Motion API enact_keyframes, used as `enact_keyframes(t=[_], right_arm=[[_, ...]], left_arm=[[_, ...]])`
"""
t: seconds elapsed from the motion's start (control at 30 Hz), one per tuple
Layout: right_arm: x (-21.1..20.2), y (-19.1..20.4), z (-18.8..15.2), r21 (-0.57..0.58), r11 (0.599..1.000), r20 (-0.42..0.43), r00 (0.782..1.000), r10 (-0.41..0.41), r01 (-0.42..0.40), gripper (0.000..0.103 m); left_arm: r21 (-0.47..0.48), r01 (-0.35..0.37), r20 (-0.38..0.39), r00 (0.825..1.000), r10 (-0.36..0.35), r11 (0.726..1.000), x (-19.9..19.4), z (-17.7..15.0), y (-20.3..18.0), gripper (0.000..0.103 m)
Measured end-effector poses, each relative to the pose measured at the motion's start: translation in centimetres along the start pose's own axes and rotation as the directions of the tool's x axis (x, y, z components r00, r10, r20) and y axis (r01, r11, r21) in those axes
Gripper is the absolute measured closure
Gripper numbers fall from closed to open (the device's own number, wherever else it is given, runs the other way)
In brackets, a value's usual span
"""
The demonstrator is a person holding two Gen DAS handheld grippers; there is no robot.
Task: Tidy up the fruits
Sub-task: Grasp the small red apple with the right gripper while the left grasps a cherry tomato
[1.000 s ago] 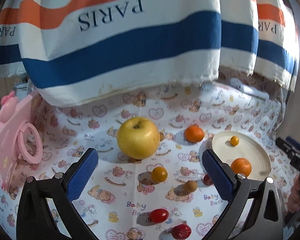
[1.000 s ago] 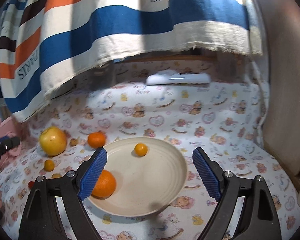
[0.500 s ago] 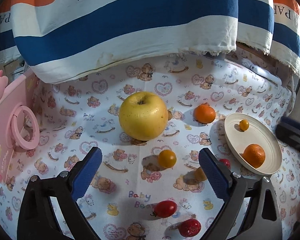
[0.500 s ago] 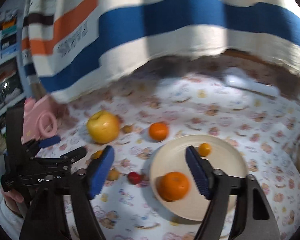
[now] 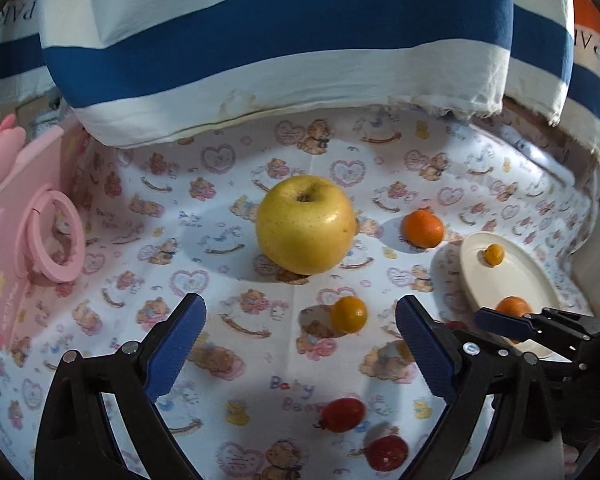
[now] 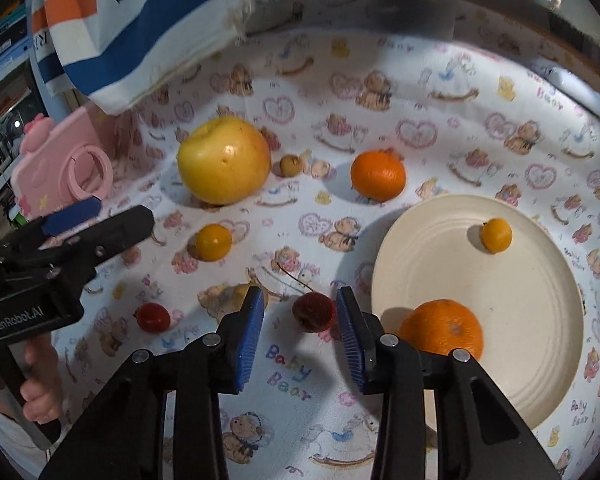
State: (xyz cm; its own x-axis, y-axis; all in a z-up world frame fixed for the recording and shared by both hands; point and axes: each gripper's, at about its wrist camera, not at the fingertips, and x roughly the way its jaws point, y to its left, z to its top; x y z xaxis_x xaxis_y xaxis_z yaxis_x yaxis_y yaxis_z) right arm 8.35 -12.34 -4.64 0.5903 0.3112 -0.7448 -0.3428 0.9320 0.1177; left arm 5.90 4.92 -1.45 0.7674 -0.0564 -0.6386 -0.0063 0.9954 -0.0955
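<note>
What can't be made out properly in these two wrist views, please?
- Right wrist view: a yellowish fruit is mostly hidden behind a finger of the right gripper. Its fingers have just been closing around the dark cherry, and pad contact is unclear.
- Left wrist view: that gripper's finger covers part of the larger orange on the plate.
- Both views: the striped cloth has lettering cut off by the top edge.

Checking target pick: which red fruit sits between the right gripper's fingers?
The dark red cherry with the stem, beside the plate; the other red fruit lies farther left.
</note>
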Motion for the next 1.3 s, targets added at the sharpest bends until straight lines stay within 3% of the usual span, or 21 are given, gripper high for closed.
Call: enact_keyframes(t=[0.07, 0.37, 0.47, 0.5, 0.57, 0.67, 0.87, 1.13, 1.3], right_arm=[[0.4, -0.2, 0.0, 0.007, 1.0, -0.013, 1.0, 0.013, -0.013, 0.067], [1.4, 0.5, 0.1, -0.077, 0.994, -0.019, 0.996, -0.084, 0.082, 0.068], [1.7, 0.4, -0.1, -0.066, 0.997, -0.044, 0.998, -0.034, 0.031, 0.083], [1.5, 0.3, -0.2, -0.064, 0.997, -0.035, 0.999, -0.036, 0.033, 0.084], [0.9, 0.4, -0.4, -0.078, 0.996, -0.005, 0.999, -0.048, 0.048, 0.095], [-0.5, 0.1, -0.6, -0.076, 0.997, 0.038, 0.999, -0.028, 0.031, 0.095], [-2.1, -0.1, -1.1, -0.085, 0.996, 0.074, 0.997, -0.012, 0.018, 0.095], [-1.5, -0.6, -0.8, -0.034, 0.999, 0.059, 0.998, -0.014, 0.016, 0.087], [-2.2, -1.1, -0.9, -0.002, 1.0, 0.091, 0.996, -0.007, 0.007, 0.084]], left_arm=[[0.011, -0.003, 0.003, 1.0, 0.003, 1.0, -0.1, 0.0, -0.2, 0.008], [0.094, -0.037, 0.033, 0.999, 0.034, 0.995, -1.0, -0.3, -1.5, 0.008], [0.12, -0.037, 0.017, 0.999, 0.035, 0.992, -1.0, -0.4, -1.9, 0.008], [0.135, -0.035, -0.004, 0.999, 0.036, 0.99, -1.0, -0.4, -2.1, 0.008], [0.182, -0.01, -0.05, 0.999, 0.019, 0.983, -1.1, -0.5, -2.9, 0.008], [0.189, 0.022, -0.064, 0.998, -0.01, 0.982, -1.8, -0.5, -3.0, 0.009], [0.146, 0.057, -0.204, 0.979, -0.027, 0.988, -0.2, -0.7, -2.3, 0.027], [0.118, 0.067, -0.306, 0.952, -0.028, 0.991, 1.1, -1.5, -1.8, 0.045], [0.12, 0.085, -0.326, 0.944, -0.042, 0.989, 0.9, -1.7, -2.1, 0.046]])
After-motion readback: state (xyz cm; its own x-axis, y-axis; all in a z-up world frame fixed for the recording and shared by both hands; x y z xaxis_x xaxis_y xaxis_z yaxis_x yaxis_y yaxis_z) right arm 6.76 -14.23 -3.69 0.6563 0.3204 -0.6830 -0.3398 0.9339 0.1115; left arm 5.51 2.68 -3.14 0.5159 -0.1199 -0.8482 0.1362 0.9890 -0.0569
